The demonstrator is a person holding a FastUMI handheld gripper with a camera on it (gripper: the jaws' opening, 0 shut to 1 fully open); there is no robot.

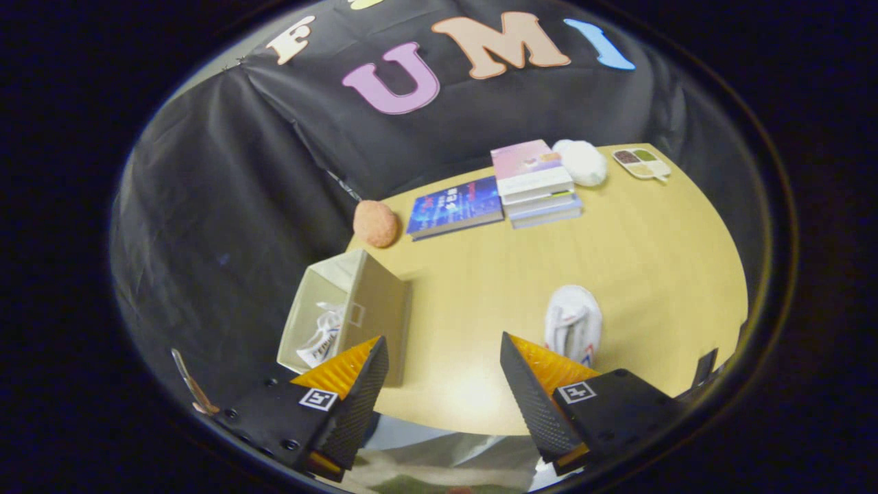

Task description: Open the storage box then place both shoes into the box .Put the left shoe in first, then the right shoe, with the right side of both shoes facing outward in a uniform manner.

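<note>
Two fingers of the gripper (pixel 439 374) stand wide apart in the gripper view, with nothing between them but bare tabletop. The table (pixel 638 274) is the landmark for the rest. At its near left corner sits the storage box (pixel 353 309), open at the top, its side wall just beyond the left finger (pixel 360 381). One shoe (pixel 322 336), white with some print, lies inside the box. A second shoe (pixel 573 324), white with coloured trim, rests on the table just beyond the right finger (pixel 528 387), well apart from the box. Along the table's far edge lie a blue book (pixel 456 206) and, just beside it, a stack of books (pixel 536 184) with a pink cover on top. A round orange ball (pixel 375 223) sits at the far left corner, near the blue book. A white round thing (pixel 583 162) touches the stack's far side, and a small divided tray (pixel 641 163) lies near it.
</note>
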